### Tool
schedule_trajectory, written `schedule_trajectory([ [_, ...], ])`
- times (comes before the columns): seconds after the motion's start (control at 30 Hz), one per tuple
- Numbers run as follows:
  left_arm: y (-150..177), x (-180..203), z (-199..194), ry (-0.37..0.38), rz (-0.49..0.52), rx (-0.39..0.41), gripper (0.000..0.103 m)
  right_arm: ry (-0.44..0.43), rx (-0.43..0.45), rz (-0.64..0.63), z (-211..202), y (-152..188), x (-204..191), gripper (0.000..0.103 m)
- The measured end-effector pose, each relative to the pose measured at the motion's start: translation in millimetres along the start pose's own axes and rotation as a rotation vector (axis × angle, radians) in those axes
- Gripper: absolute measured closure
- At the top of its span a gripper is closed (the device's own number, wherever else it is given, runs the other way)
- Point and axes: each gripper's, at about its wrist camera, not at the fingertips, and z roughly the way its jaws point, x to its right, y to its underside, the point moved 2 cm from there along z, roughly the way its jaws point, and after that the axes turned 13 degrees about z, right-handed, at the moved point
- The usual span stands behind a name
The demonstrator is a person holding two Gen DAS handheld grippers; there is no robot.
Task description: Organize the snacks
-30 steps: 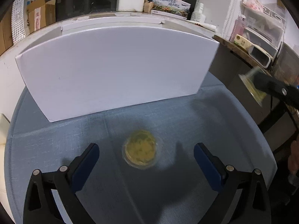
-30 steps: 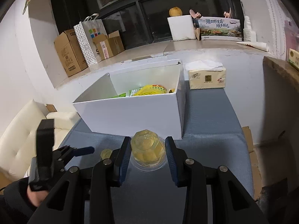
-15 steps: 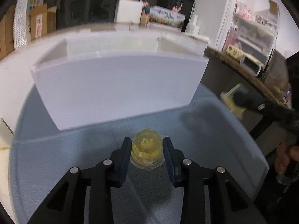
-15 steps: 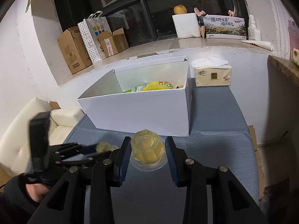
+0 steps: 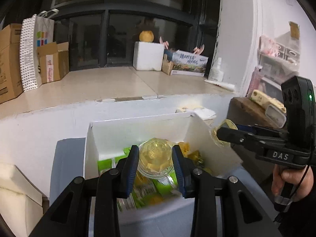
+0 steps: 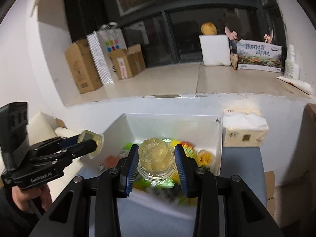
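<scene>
My left gripper (image 5: 155, 161) is shut on a clear jelly cup (image 5: 155, 159) with yellow filling and holds it above the open white box (image 5: 138, 127). My right gripper (image 6: 156, 161) is shut on a second jelly cup (image 6: 156, 161), also held over the white box (image 6: 169, 121). The box holds green and yellow snack packets (image 5: 165, 183). In the left wrist view the right gripper (image 5: 224, 133) comes in from the right with its cup (image 5: 217, 138) over the box's right wall. In the right wrist view the left gripper (image 6: 88, 143) and its cup (image 6: 89, 138) sit at the box's left wall.
The box stands on a blue-grey tablecloth (image 6: 241, 162). A tissue pack (image 6: 244, 130) lies to the box's right. Behind is a white ledge with cardboard boxes (image 6: 83, 71) and a white foam box (image 6: 214, 49). A cream sofa (image 5: 15, 193) is at the left.
My left gripper shut on the jelly cup on the cloth and lifted it over the box. My right gripper carried its cup forward and up over the box.
</scene>
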Motion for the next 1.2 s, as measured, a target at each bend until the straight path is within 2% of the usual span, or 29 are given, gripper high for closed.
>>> schedule_trajectory([
  [0.07, -1, -7, 17, -0.006, -0.005, -0.041, 0.061, 0.01, -0.049, 0.028, 21, -4, 7, 0.059],
  [0.1, 0, -9, 28, 0.001, -0.011, -0.082, 0.037, 0.022, -0.068, 0.041, 28, -4, 11, 0.05],
  [0.13, 2, -12, 36, -0.028, -0.014, -0.119, 0.004, 0.036, -0.079, 0.054, 33, -2, 16, 0.017],
  [0.17, 5, -13, 36, -0.05, -0.016, -0.118, 0.0, 0.045, -0.081, 0.067, 36, 0, 19, 0.0],
  [0.2, 7, -14, 35, -0.051, -0.02, -0.103, 0.0, 0.046, -0.075, 0.074, 36, 2, 22, 0.0],
  [0.33, 23, -19, 36, -0.029, -0.077, -0.123, 0.0, 0.081, -0.083, 0.099, 34, 9, 32, 0.0],
  [0.47, 31, -19, 20, -0.094, -0.099, -0.12, 0.0, 0.155, -0.085, 0.069, 25, 10, 26, 0.0],
  [0.63, 37, -18, -21, -0.134, -0.16, -0.086, 0.0, 0.279, 0.031, -0.038, -18, 10, -2, 0.0],
  [0.7, 44, -17, -27, -0.14, -0.192, -0.12, 0.0, 0.309, 0.077, -0.034, -42, 21, -11, 0.0],
  [0.77, 53, -14, -34, -0.087, -0.232, -0.138, 0.0, 0.308, 0.11, -0.037, -59, 32, -15, 0.0],
  [0.83, 61, -7, -49, -0.046, -0.254, -0.123, 0.0, 0.269, 0.068, -0.052, -69, 46, -21, 0.0],
  [1.0, 66, 28, -97, -0.184, -0.164, -0.121, 0.0, 0.278, 0.067, -0.093, -102, 83, -35, 0.0],
  [1.13, 77, 50, -130, -0.227, -0.166, -0.115, 0.0, 0.244, 0.073, -0.013, -128, 105, -34, 0.0],
  [1.2, 85, 59, -141, -0.225, -0.166, -0.118, 0.0, 0.215, 0.06, 0.013, -135, 114, -32, 0.0],
])
